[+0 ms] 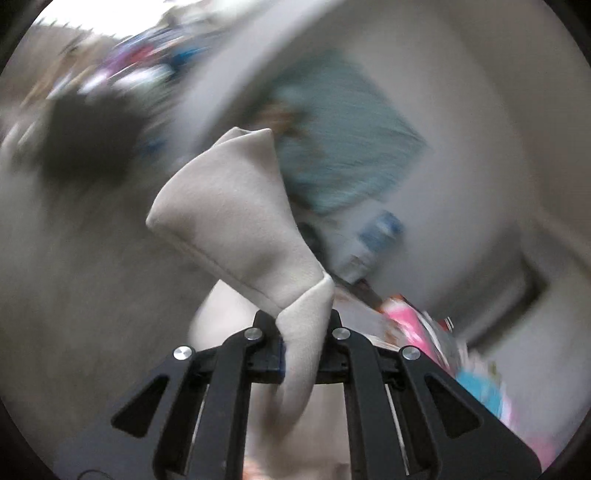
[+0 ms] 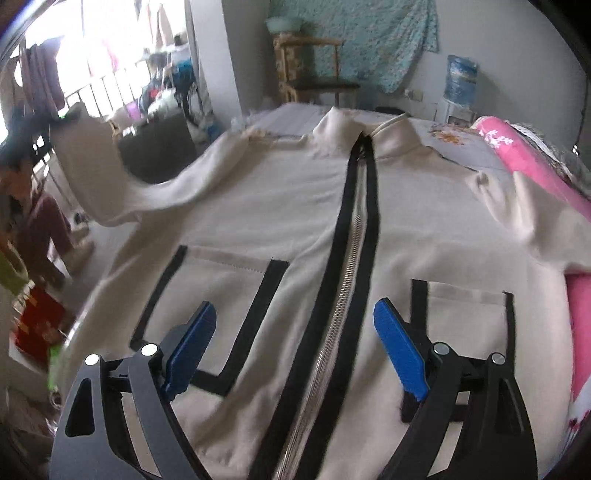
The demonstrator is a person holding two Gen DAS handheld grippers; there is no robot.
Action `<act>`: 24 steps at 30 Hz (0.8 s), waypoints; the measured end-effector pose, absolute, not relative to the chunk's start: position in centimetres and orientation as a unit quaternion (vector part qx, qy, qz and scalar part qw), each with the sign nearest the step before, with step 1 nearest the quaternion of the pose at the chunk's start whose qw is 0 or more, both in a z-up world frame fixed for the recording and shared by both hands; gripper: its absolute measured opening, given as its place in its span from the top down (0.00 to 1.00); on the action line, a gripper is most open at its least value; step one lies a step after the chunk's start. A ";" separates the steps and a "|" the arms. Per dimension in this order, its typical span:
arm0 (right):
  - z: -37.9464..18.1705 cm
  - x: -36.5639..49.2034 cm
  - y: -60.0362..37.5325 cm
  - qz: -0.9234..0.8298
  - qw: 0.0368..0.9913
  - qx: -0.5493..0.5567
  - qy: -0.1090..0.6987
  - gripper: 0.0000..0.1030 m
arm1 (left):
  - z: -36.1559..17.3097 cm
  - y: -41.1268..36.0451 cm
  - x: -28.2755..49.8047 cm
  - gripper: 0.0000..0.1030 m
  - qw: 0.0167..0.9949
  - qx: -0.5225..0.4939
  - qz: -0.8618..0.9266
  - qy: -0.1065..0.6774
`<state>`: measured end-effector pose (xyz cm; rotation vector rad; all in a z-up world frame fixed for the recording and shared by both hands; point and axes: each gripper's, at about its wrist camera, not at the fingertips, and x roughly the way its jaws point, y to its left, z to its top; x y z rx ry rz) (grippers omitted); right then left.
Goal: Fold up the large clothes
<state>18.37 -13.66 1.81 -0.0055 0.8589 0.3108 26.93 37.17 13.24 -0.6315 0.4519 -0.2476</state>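
Observation:
A cream zip-up jacket [image 2: 258, 206] lies face up on the bed, with a black-taped zipper [image 2: 354, 236] down its middle and black-edged pockets. Its left sleeve [image 2: 122, 173] is lifted off the bed toward the left. In the left wrist view my left gripper [image 1: 301, 321] is shut on the sleeve's cream cuff [image 1: 240, 214], which sticks up past the jaws; the background there is motion-blurred. My right gripper [image 2: 295, 339] hovers open above the lower front of the jacket, its blue pads [image 2: 399, 347] either side of the zipper with nothing between them.
A pink blanket [image 2: 535, 173] lies along the bed's right side. Behind the bed stand a wooden chair [image 2: 314, 70], a water dispenser [image 2: 458, 85] and a teal wall cloth [image 2: 369, 33]. A person [image 2: 40, 229] stands at the left near a railing and clutter.

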 end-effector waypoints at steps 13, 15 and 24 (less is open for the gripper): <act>5.0 11.1 -25.4 0.083 0.924 0.034 0.372 0.17 | 8.3 2.8 26.0 0.51 0.882 -0.072 -0.274 0.377; 4.2 10.8 -27.1 0.080 0.914 0.045 0.395 0.17 | 4.6 1.4 25.9 0.39 0.874 -0.061 -0.265 0.404; 5.0 12.5 -29.9 0.110 0.897 0.080 0.421 0.17 | 2.8 4.2 19.9 0.21 0.847 -0.127 -0.308 0.414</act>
